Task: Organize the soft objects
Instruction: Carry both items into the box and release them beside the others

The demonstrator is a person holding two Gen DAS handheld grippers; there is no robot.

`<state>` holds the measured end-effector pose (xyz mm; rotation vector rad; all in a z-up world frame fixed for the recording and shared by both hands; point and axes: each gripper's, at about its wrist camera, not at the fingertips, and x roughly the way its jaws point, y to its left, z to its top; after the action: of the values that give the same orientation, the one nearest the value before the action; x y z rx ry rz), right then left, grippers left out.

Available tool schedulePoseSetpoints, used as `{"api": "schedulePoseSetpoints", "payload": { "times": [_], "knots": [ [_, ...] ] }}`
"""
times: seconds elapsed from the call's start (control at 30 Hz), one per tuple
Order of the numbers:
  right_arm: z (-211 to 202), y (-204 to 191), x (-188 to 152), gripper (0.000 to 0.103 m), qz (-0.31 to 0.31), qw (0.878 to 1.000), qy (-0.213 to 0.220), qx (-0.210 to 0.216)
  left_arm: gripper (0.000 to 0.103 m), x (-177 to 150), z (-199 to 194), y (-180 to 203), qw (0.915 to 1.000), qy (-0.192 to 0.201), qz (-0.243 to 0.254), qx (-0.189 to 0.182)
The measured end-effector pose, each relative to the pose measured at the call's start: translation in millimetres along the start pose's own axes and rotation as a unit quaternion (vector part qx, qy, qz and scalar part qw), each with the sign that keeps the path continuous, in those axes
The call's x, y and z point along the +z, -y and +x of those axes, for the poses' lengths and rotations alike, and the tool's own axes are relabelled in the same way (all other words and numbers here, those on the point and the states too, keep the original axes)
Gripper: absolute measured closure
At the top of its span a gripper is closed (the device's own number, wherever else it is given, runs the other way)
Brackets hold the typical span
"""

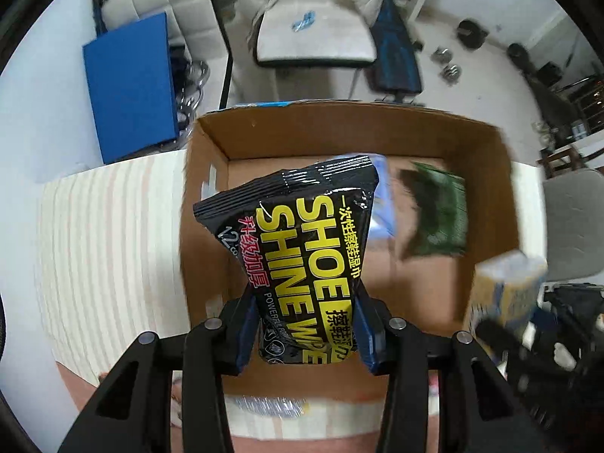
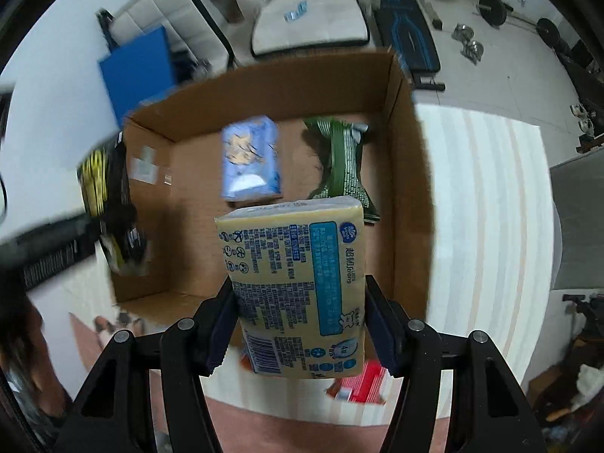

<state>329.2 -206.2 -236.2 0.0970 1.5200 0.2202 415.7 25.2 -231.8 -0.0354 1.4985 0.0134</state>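
My left gripper point(image 1: 307, 330) is shut on a black shoe-shine wipes pack point(image 1: 302, 249) and holds it over the near left part of an open cardboard box point(image 1: 339, 128). My right gripper point(image 2: 300, 324) is shut on a yellow tissue pack point(image 2: 298, 283) and holds it above the box's point(image 2: 409, 188) near side. In the box lie a blue tissue pack point(image 2: 251, 158) and a green packet point(image 2: 341, 160). The green packet point(image 1: 439, 209) and a bit of the blue pack point(image 1: 383, 204) show in the left view. The yellow pack point(image 1: 506, 290) shows at right there, the black pack point(image 2: 109, 204) at left in the right view.
The box stands on a striped cloth point(image 1: 105, 234) over the table. A red package point(image 2: 364, 383) lies on the cloth below the right gripper. A blue board point(image 1: 130, 83), a white chair point(image 1: 313, 34), a weight bench point(image 2: 409, 34) and dumbbells stand on the floor behind.
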Motion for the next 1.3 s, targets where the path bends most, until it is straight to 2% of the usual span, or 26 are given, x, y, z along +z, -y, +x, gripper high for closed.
{"api": "schedulePoseSetpoints", "payload": {
  "times": [0.17, 0.23, 0.4, 0.53, 0.7, 0.83, 0.93, 1.0, 1.07, 1.1, 1.13, 1.17, 1.2, 1.23, 1.3],
  "knots": [
    [37, 1, 20, 0.038, 0.000, 0.999, -0.038, -0.017, 0.062, 37, 65, 8, 0.9966, -0.064, 0.013, 0.050],
    [47, 3, 22, 0.038, 0.003, 0.999, -0.047, -0.017, 0.062, 46, 88, 8, 0.9946, -0.090, 0.009, 0.052],
    [75, 9, 29, 0.038, 0.009, 0.996, -0.083, -0.015, 0.062, 65, 120, 22, 0.9912, -0.118, 0.013, 0.059],
    [91, 14, 29, 0.038, 0.011, 0.994, -0.109, -0.021, 0.062, 65, 135, 34, 0.9896, -0.139, 0.013, 0.034],
    [101, 11, 32, 0.038, 0.003, 0.993, -0.116, -0.033, 0.062, 58, 135, 45, 0.9899, -0.136, 0.024, 0.032],
    [108, 11, 34, 0.038, 0.006, 0.992, -0.123, -0.036, 0.059, 61, 143, 40, 0.9892, -0.140, 0.028, 0.033],
    [111, 10, 35, 0.035, 0.012, 0.991, -0.126, -0.030, 0.058, 58, 136, 33, 0.9892, -0.145, 0.009, 0.020],
    [108, 10, 39, 0.031, 0.019, 0.992, -0.122, -0.016, 0.052, 63, 133, 26, 0.9892, -0.146, -0.003, 0.005],
    [97, 9, 41, 0.022, 0.025, 0.994, -0.110, -0.007, 0.051, 61, 122, 23, 0.9910, -0.133, 0.003, 0.012],
    [92, 6, 41, 0.020, 0.021, 0.994, -0.103, -0.005, 0.046, 59, 116, 21, 0.9921, -0.125, 0.007, 0.015],
    [87, 3, 41, 0.015, 0.017, 0.995, -0.098, -0.005, 0.038, 56, 108, 20, 0.9930, -0.116, 0.009, 0.014],
    [82, 0, 41, 0.007, 0.012, 0.995, -0.094, -0.009, 0.021, 51, 98, 17, 0.9941, -0.108, 0.007, 0.008],
    [78, -3, 41, 0.005, 0.007, 0.996, -0.087, -0.014, 0.011, 48, 91, 15, 0.9949, -0.101, 0.003, 0.002],
    [73, -5, 41, 0.001, 0.003, 0.997, -0.080, -0.018, 0.011, 42, 81, 12, 0.9960, -0.089, -0.001, -0.009],
    [62, -7, 40, 0.000, -0.002, 0.998, -0.063, -0.026, 0.010, 29, 62, 8, 0.9978, -0.065, -0.004, -0.015]
  ]
}}
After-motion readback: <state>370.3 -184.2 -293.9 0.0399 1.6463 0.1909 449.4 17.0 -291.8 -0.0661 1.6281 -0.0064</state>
